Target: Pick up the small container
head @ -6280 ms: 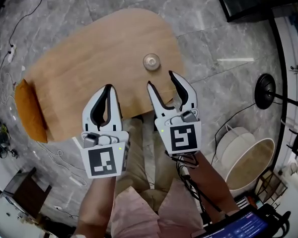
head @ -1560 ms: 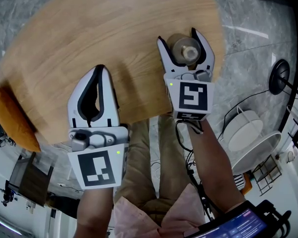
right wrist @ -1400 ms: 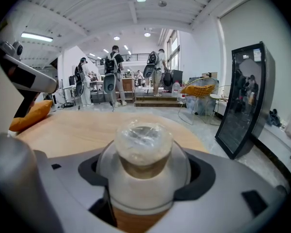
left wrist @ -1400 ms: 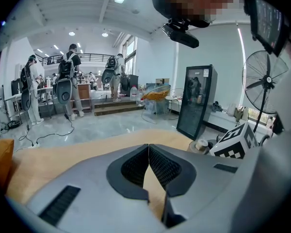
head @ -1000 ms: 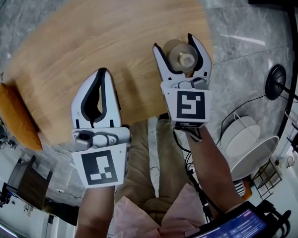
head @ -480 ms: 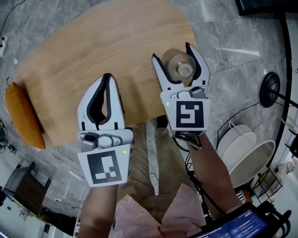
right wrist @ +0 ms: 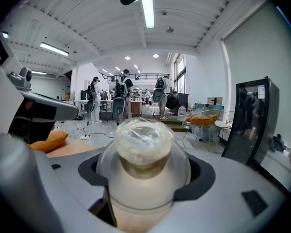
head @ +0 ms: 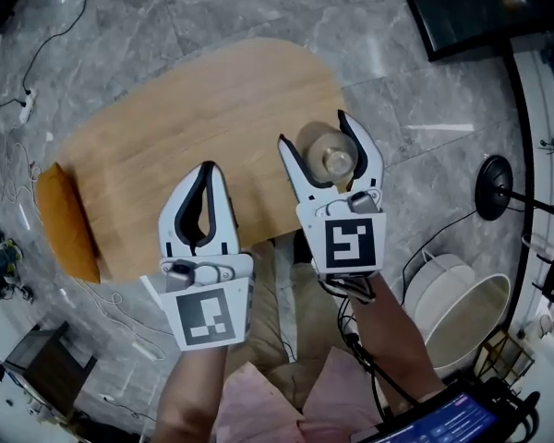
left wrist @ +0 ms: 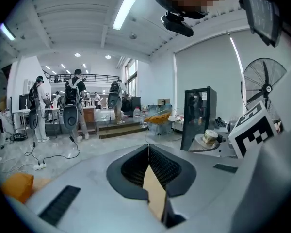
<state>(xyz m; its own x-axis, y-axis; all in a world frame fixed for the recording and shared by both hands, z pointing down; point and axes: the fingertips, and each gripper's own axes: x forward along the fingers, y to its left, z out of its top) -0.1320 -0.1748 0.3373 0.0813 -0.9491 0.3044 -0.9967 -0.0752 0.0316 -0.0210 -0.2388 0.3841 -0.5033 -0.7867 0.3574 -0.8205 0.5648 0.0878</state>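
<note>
Head view: my right tool [head: 314, 129] is clamped on the small container [head: 331, 158], one jaw on each side, right at the near right edge of the wooden worktop [head: 185, 109]. From up here I can't tell if the container is touching the wood or just off it. The left tool [head: 206, 168] sits off to the left, well apart from the container. Its jaws are pressed together and its tips are over the near edge of the worktop. Other stuff around:
- an orange cushion [head: 66, 221] against the worktop's left end
- cables [head: 23, 90] on the grey stone floor on that side
- a black floor lamp base [head: 492, 178] out to the right
- a white tub [head: 462, 289] closer to me on the right

Left gripper view: the jaws are closed tip to tip, with only a sliver of wood showing below where they meet. Past them there's a black cabinet [left wrist: 198, 118], a standing fan [left wrist: 264, 89] at the right, and people [left wrist: 75, 106] with backpacks far back in the hall.

Right gripper view: the container fills the gap between the jaws. It has a wide pale body and a narrower top under crinkly clear film. The cushion and a strip of worktop show behind it at the left, and there's an orange chair [right wrist: 203, 119] further back on the right.
</note>
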